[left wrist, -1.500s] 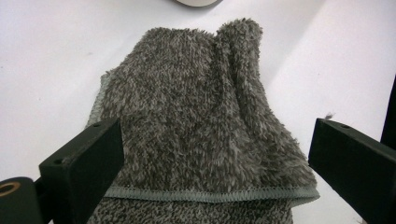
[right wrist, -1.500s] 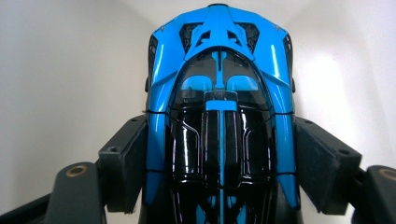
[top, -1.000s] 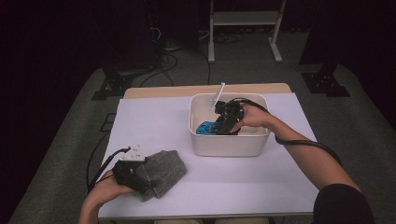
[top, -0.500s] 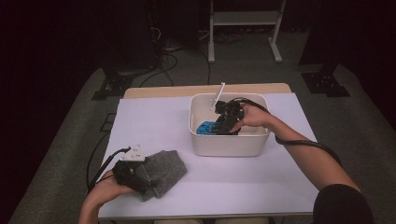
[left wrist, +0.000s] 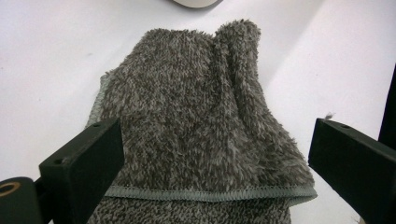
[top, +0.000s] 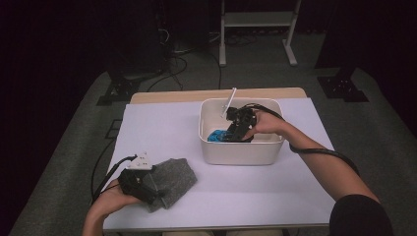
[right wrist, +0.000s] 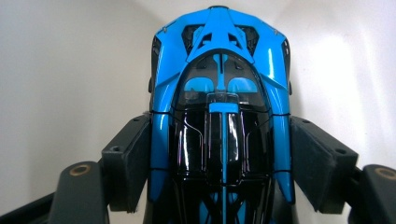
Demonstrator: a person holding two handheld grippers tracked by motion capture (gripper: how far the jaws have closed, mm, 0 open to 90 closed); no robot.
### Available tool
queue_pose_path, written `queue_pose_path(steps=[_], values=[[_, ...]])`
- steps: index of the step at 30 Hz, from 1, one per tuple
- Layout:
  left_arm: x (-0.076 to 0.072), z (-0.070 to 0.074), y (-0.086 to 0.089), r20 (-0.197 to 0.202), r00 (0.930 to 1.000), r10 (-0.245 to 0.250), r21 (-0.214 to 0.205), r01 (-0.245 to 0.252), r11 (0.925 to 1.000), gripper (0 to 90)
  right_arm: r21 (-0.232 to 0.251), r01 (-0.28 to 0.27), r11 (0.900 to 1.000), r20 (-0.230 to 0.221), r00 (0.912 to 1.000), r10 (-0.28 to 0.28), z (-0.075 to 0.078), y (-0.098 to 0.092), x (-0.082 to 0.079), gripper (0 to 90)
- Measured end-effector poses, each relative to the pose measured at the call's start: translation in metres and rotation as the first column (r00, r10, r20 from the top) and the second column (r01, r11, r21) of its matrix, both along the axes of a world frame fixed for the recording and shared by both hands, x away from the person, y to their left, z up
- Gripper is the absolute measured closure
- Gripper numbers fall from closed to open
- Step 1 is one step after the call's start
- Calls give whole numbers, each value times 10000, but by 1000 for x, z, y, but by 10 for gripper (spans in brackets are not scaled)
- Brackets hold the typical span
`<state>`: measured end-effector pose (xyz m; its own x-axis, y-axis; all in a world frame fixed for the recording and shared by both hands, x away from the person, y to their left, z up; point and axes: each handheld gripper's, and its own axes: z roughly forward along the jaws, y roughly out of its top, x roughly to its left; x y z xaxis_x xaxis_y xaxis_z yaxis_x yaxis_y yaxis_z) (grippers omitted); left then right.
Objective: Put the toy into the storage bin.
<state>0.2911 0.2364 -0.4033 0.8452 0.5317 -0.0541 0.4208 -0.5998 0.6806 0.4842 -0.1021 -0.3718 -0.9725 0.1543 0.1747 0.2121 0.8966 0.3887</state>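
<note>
While the right tool (right wrist: 219, 158) sits down inside the white bin (top: 211, 147), its two black jaws stand on either side of the blue toy car (right wrist: 219, 116), pads touching the car's flanks at mid-body; the grip looks made, wide because the car is wide; set against the pictures of a second ago, nothing has visibly shifted, neither the hand over the bin nor the car (top: 216, 136) on its floor; my reading is that the grasp has settled and the lift out has not begun. The left tool (left wrist: 210, 172) rests at the near left of the table (top: 162, 123), jaws spread wide with the grey towel (left wrist: 196, 126) lying between them, the pads clear of the cloth so far as the left gripper view shows; it holds nothing. Outward from the car, the bin's walls rise close on both sides, and a white stick (top: 228, 102) leans on the far rim; straight up seems the free way out; beyond the rim, the table between bin and towel (top: 172, 179) lies bare, room enough to carry the car across.
</note>
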Motion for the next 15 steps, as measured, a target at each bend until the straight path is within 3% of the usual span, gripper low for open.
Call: queue_pose_path(steps=[3,6,15], values=[[0,0,0,8,10000,21,-60,-20,10000,29,3,180,9998,5,9998,-180,1,1,0,243],[0,0,0,4,10000,48,-94,-48,9999,29,581,172,9982,104,9998,-179,10,-1,4,270],[-1,0,0,15,10000,32,-71,-32,10000,29,584,222,9980,128,9997,-230,16,-4,2,267]])
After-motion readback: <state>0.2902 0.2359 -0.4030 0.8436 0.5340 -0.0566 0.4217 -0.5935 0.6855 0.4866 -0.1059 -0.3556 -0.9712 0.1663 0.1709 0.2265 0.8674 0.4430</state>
